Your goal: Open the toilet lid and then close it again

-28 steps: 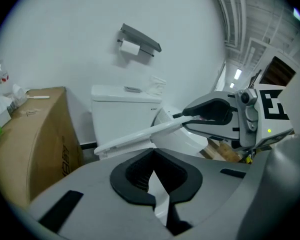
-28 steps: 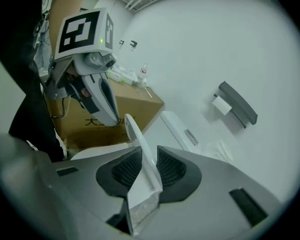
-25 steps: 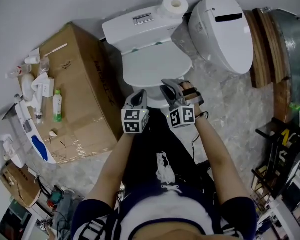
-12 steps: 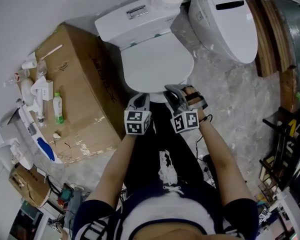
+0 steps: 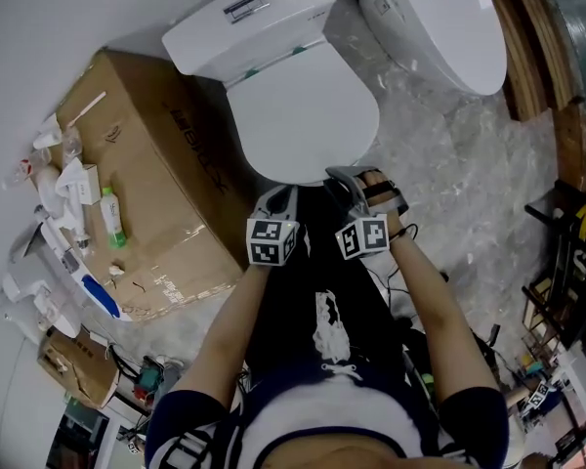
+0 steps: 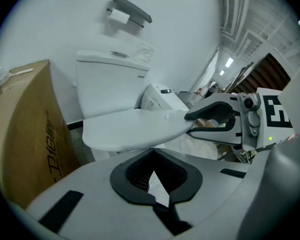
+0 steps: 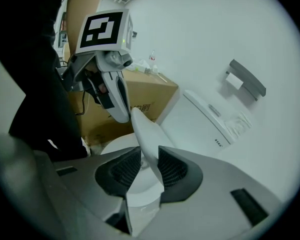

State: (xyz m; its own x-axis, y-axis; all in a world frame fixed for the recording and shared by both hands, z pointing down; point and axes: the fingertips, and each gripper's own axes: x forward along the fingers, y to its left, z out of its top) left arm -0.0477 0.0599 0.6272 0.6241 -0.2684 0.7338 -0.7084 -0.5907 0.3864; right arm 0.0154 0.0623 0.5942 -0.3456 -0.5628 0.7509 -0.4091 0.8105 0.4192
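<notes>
A big brown cardboard box (image 5: 137, 179) is seen on the left, beside the toilet. Next comes the left gripper (image 5: 277, 196), held just in front of the lid. Its jaws are a little apart, and nothing is between them. The white oval plastic toilet lid (image 5: 303, 115) is found in the middle. It is low over the white seat ring (image 7: 115, 146) but not quite flat on it. To the right, the lid's front edge is seen between the jaws of the right gripper (image 5: 340, 177), which are opening. The closing step is judged to be nearly done. Next, the lid should be let go gently and both grippers pulled back, so the lid can be laid flat.
</notes>
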